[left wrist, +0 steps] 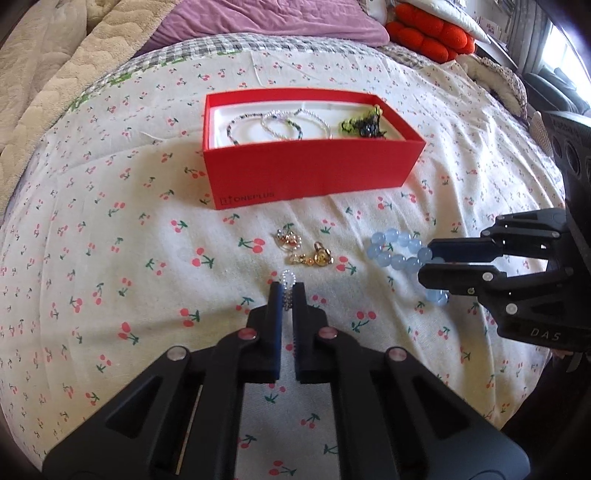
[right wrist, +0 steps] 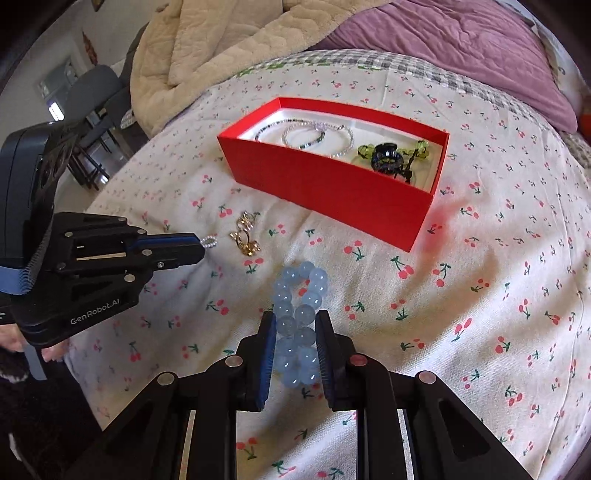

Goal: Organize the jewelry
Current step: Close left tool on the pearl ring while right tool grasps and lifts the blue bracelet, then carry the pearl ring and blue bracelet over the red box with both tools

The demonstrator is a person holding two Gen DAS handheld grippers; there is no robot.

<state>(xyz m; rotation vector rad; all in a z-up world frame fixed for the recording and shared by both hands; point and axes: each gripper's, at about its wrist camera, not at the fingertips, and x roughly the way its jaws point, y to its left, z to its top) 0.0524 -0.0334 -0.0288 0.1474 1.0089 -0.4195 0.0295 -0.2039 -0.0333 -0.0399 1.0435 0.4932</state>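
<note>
A red box (left wrist: 310, 177) (right wrist: 332, 184) stands on the cherry-print bedspread and holds several thin bead bracelets (left wrist: 280, 123) (right wrist: 310, 134) and a green and black piece (left wrist: 364, 123) (right wrist: 388, 155). My left gripper (left wrist: 287, 286) (right wrist: 203, 245) is shut on a small clear-bead piece (left wrist: 287, 284) (right wrist: 209, 242) in front of the box. Gold jewelry (left wrist: 306, 251) (right wrist: 245, 234) lies just beyond it. My right gripper (right wrist: 295, 319) (left wrist: 424, 262) is shut on a pale blue bead bracelet (right wrist: 299, 310) (left wrist: 399, 251) to the right.
A beige blanket (right wrist: 221, 40) and a purple pillow (left wrist: 266, 22) lie beyond the box. A red cushion (left wrist: 432, 29) sits at the far right. The bedspread (left wrist: 110, 258) is flat around the box. A chair (right wrist: 96, 96) stands past the bed's left edge.
</note>
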